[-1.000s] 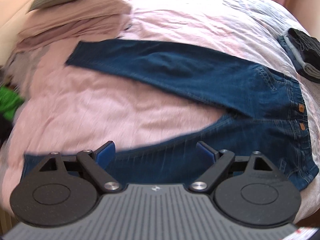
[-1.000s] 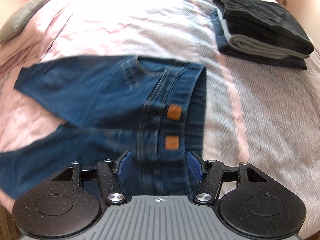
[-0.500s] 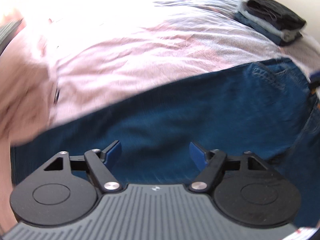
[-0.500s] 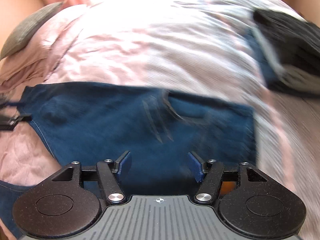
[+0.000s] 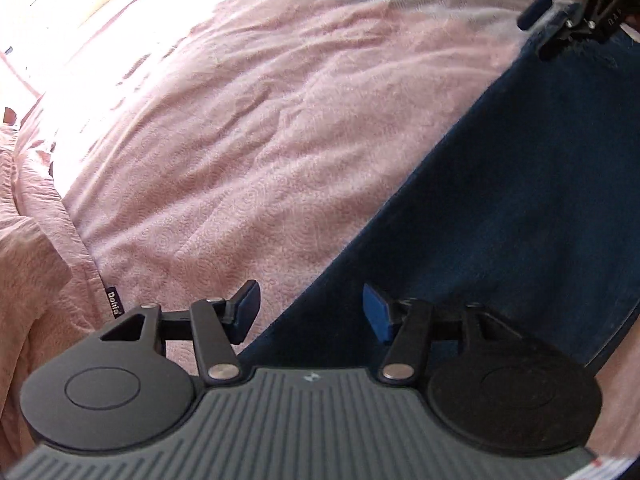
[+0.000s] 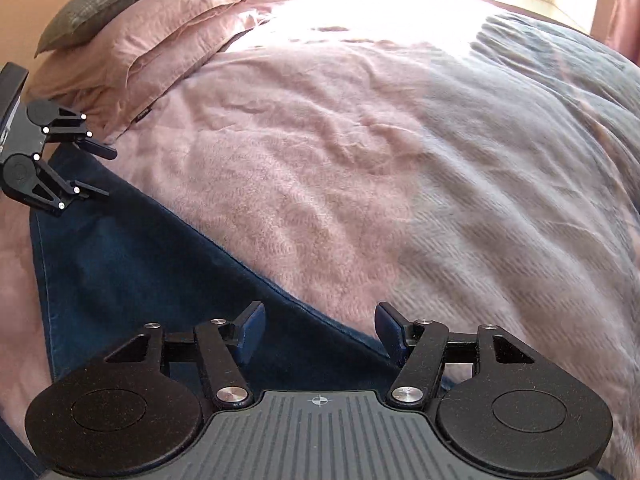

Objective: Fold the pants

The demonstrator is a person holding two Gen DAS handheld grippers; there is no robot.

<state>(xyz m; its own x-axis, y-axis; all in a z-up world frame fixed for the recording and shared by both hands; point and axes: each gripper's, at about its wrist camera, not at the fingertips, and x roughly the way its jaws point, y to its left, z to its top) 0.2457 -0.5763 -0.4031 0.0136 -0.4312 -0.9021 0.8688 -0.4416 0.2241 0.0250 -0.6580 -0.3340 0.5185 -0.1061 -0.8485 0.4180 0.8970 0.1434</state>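
Jeans (image 5: pixel 520 208) lie flat on the pink bedspread (image 5: pixel 280 120), dark denim running as a diagonal band between our two claws, pillows (image 6: pixel 160 32) stacked at the head of the bed. Our left claw (image 5: pixel 310 312) hangs wide over the far edge of a leg near its hem; our right claw (image 6: pixel 318 330) — equally wide, gripping nothing — hovers over the same long edge further along. Each claw shows in the other's view, so we judge we are spaced along one side, ready to take hold. To do this well, we should bring both down squarely on the seam, pinch the full thickness of cloth, then lift and carry together at an even height so the denim folds over itself without dragging or twisting.
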